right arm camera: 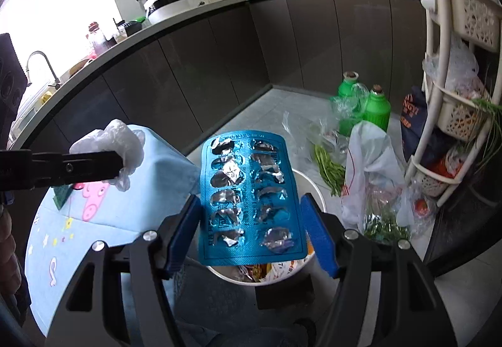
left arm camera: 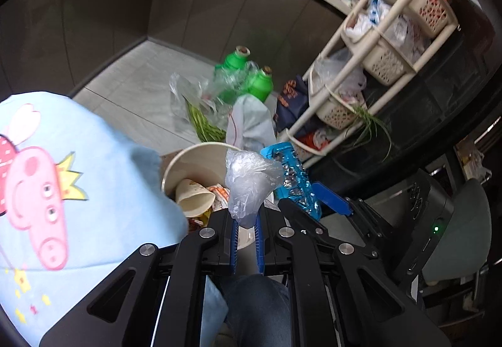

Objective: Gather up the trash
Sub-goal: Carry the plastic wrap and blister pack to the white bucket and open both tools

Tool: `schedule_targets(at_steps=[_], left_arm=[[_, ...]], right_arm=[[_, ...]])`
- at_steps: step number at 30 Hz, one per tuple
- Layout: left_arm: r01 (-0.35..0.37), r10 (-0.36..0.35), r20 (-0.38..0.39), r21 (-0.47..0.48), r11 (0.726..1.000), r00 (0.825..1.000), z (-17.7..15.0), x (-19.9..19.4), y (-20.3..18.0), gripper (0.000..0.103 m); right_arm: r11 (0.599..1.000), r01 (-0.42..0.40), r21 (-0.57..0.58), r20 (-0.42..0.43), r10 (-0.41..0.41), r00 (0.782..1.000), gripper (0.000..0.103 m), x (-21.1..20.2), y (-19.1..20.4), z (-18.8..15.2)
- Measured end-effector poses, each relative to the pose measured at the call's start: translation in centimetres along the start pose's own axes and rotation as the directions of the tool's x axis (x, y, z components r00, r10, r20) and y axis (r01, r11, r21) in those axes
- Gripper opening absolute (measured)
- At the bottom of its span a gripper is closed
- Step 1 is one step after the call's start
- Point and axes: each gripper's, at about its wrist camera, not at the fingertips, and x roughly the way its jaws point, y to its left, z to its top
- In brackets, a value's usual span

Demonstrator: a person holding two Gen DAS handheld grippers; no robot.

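- Left wrist view: your left gripper (left arm camera: 246, 232) has its blue fingers pressed onto a crumpled clear plastic bag (left arm camera: 251, 182), which bulges up and forward out of the pinch.
- Just beyond and below that bag sits the white paper bucket (left arm camera: 182, 163), with a smaller paper cup (left arm camera: 194, 198) and printed wrappers lying inside it.
- To the left of your left gripper lies a pale blue cloth (left arm camera: 62, 190) with a pink cartoon pig printed on it.
- Right wrist view: your right gripper (right arm camera: 251, 221) is spread wide, its blue pads standing either side of an emptied blue blister pack (right arm camera: 249, 199); you can't tell from this view whether either pad touches it.
- The pack stands tilted directly over the open bucket (right arm camera: 309, 187), whose rim shows behind and below it.
- Far ahead and to the right of your right gripper, two green bottles (right arm camera: 364, 108) stand on the tiled floor among loose plastic bags (right arm camera: 370, 165) and green beans (right arm camera: 328, 168).
- At the far right edge stands a cream basket rack (right arm camera: 455, 114).
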Motion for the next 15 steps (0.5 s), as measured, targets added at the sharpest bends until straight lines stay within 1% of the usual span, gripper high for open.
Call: schedule_targets(at_steps=[4, 10, 15], left_arm=[[-0.005, 0.005, -0.064, -0.003, 1.000, 0.998, 0.3, 3.2, 0.5, 0.008], [-0.027, 0.026, -0.131, -0.005, 1.000, 0.991, 0.2, 7.0, 1.7, 0.008], [-0.051, 0.051, -0.155, 0.001, 0.999, 0.987, 0.3, 8.9, 2.3, 0.009]], right_arm=[[1.000, 0.002, 0.019, -0.043, -0.002, 0.999, 0.066, 2.4, -1.3, -0.5], [1.000, 0.001, 0.023, -0.106, 0.001, 0.994, 0.066, 6.3, -2.1, -1.8], [1.000, 0.002, 0.012, -0.141, -0.001, 0.990, 0.066, 8.9, -2.2, -2.3]])
